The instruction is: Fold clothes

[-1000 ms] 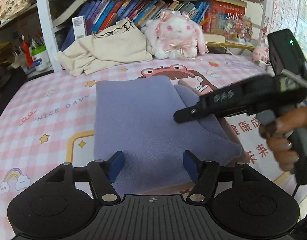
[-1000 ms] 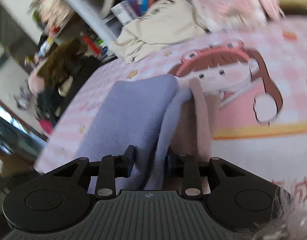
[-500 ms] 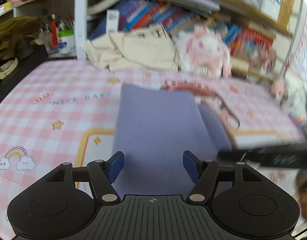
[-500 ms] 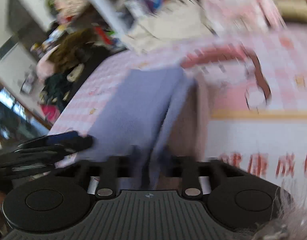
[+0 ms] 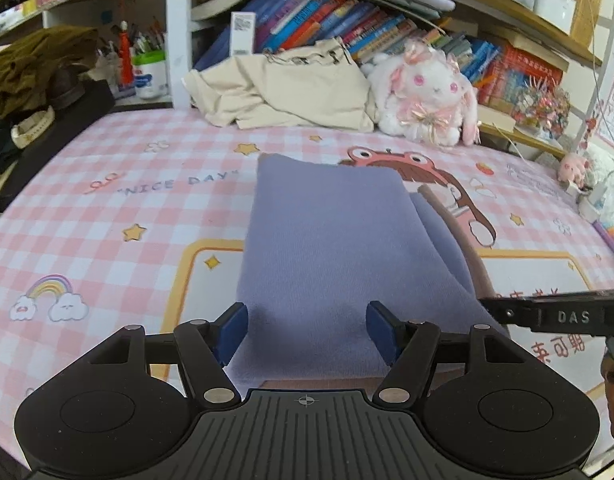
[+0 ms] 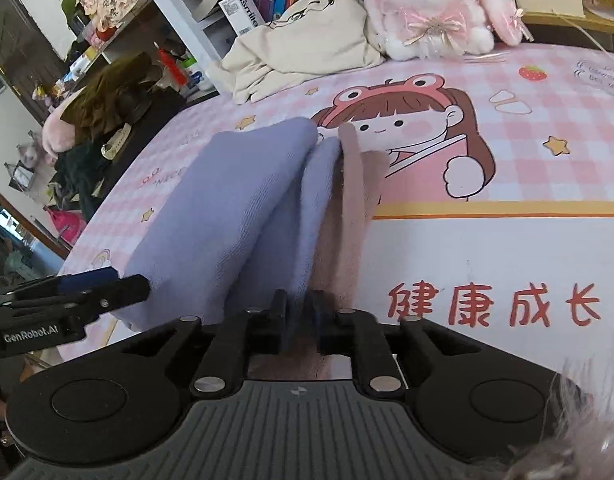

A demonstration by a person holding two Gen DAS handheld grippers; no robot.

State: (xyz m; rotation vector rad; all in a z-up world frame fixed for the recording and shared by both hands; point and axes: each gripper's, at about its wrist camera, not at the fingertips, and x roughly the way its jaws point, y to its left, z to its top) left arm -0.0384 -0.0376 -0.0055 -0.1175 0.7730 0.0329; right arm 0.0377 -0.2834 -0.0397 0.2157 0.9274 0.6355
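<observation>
A lavender garment (image 5: 339, 248) with a pinkish-brown inner layer (image 6: 359, 192) lies folded on the pink checked mat (image 5: 107, 208). My left gripper (image 5: 307, 330) is open, its blue pads (image 5: 231, 328) spread over the garment's near edge, holding nothing. My right gripper (image 6: 301, 312) is shut on the garment's right edge layers (image 6: 311, 216), lifting them slightly. In the left wrist view the right gripper shows as a black bar (image 5: 555, 314) at the garment's right side. In the right wrist view the left gripper (image 6: 87, 292) sits at the garment's left corner.
A cream cloth heap (image 5: 291, 88) and a white plush rabbit (image 5: 427, 92) sit at the mat's far edge below bookshelves (image 5: 347, 20). Dark clothes (image 5: 27, 68) lie at the left. The mat's printed cartoon girl (image 6: 407, 120) is to the right of the garment.
The right gripper swung from over the garment's middle to its near right edge and stays shut on the layers. The left gripper drew back slightly, still open.
</observation>
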